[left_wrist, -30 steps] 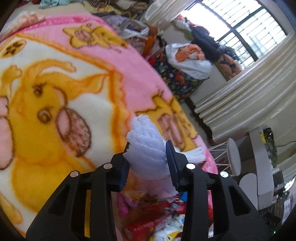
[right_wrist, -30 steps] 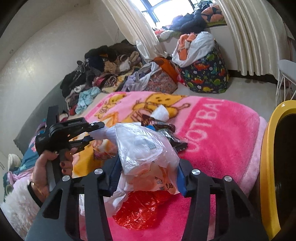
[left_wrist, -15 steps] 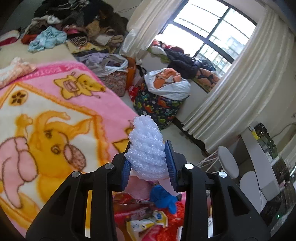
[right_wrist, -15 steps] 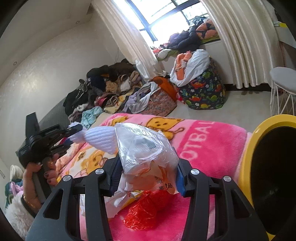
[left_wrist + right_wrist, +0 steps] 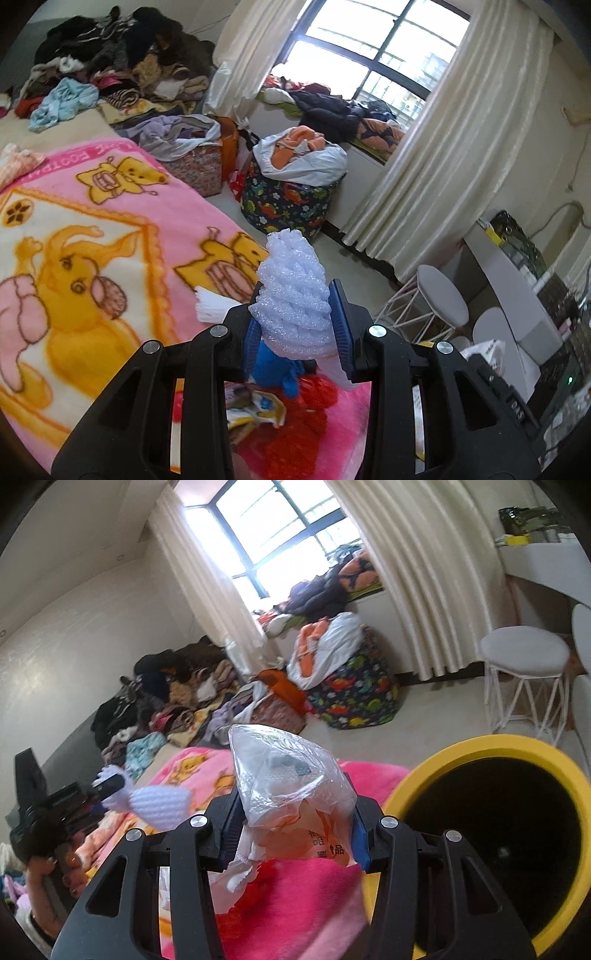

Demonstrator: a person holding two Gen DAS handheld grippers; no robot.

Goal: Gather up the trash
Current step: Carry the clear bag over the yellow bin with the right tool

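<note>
My left gripper point(image 5: 295, 328) is shut on a white foam net sleeve point(image 5: 291, 291), held above the pink blanket point(image 5: 110, 236). In the right wrist view that same foam sleeve point(image 5: 162, 805) sticks out of the left gripper point(image 5: 107, 786) at the far left, with a hand under it. My right gripper point(image 5: 295, 819) is shut on a crumpled clear plastic bag point(image 5: 288, 786). Just to its right stands a bin with a yellow rim point(image 5: 480, 742) and a dark inside. More wrappers, a blue scrap point(image 5: 277, 373) and red plastic point(image 5: 306, 410), lie on the blanket below the left gripper.
A dinosaur-print laundry bag point(image 5: 288, 199) stuffed with cloth stands on the floor by the window. Clothes point(image 5: 110, 62) are heaped at the far end of the bed. A white stool point(image 5: 524, 672) and a white desk point(image 5: 506, 280) stand at the right.
Both grippers have risen and swung toward the right with their loads. The yellow bin has come much closer in the right wrist view. The left view has tipped up from the blanket toward the window.
</note>
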